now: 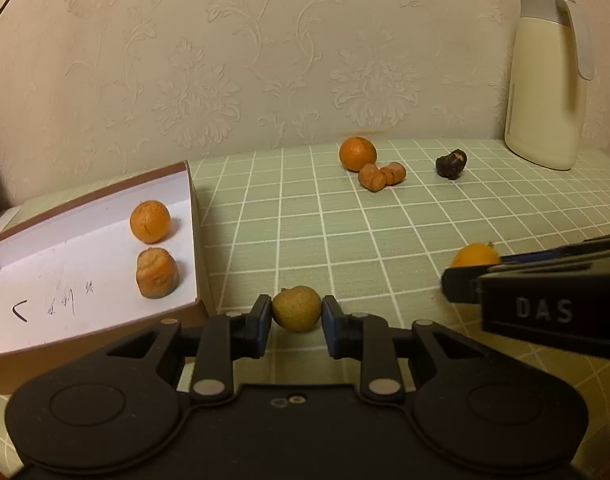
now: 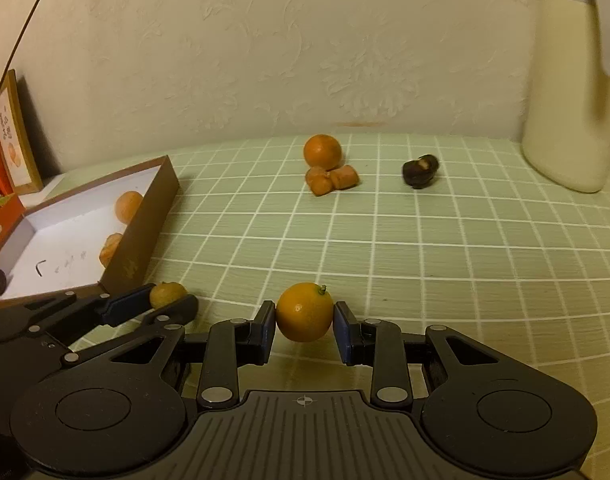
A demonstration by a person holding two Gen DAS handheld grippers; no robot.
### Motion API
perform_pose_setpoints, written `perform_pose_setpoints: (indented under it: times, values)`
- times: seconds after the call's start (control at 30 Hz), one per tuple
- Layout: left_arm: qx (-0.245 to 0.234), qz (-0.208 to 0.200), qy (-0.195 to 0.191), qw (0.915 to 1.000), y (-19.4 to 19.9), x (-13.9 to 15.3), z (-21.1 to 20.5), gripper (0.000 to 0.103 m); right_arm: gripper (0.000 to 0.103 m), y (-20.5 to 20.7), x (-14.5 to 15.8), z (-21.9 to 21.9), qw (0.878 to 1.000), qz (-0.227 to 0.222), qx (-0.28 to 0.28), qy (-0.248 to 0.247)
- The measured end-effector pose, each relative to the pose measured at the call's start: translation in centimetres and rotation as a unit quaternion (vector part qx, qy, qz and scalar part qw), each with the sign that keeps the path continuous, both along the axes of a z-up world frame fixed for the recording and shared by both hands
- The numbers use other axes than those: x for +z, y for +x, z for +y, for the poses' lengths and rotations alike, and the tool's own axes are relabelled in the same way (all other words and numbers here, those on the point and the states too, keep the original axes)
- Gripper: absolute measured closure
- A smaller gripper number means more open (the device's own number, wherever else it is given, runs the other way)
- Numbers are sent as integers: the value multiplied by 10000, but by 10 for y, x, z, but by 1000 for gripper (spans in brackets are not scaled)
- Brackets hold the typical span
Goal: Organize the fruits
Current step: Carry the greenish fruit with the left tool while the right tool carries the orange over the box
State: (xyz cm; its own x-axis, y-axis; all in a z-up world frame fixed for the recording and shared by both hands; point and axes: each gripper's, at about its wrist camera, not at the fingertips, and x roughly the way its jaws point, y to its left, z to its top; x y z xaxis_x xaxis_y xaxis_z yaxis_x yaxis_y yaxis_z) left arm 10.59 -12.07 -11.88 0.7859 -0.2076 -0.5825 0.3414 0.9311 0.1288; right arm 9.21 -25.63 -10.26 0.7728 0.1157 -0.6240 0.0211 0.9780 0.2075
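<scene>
Cream wallpaper with an embossed floral pattern backs a counter [image 1: 385,220] covered in a pale green cloth with a white grid. At the far right a cream thermos jug [image 1: 545,80] stands against the wall.

The left claw [image 1: 297,314] has its pads pressed on either side of a small greenish-yellow fruit [image 1: 297,308], just beside the near corner of a shallow brown cardboard box [image 1: 191,208] with a white inside. In that box sit a round orange fruit [image 1: 150,221] and, just in front of it, a shrivelled orange one [image 1: 157,273]; pen marks show on the box floor.

To its right, the right claw [image 2: 304,316] is clamped on a bright orange kumquat [image 2: 304,312] with a tiny green stem.

Further back on the counter lie another round orange fruit [image 1: 357,153], two wrinkled orange pieces [image 1: 381,176] touching it, and well apart to the right a dark, nearly black fruit [image 1: 451,164].
</scene>
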Motion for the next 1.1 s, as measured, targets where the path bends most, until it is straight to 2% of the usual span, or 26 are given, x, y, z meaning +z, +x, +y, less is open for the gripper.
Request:
perform_pose_setpoints:
  times: [0.27,0.8,0.97,1.1]
  values:
    - [-11,25,-41,10000,-5,3,2,86,71,-15,6,-6,9997,-122,-70,-196]
    - [-285,-332,-159,9989,-33,34,12,86,71,-43,24,1,9991,-379,-84,-161]
    - [-319,-548,-120,9979,-46,50,29,86,71,-55,38,17,9982,-592,13,-48]
    - [-136,-697,-197,9973,-48,67,50,86,71,-63,55,33,9955,-939,158,31]
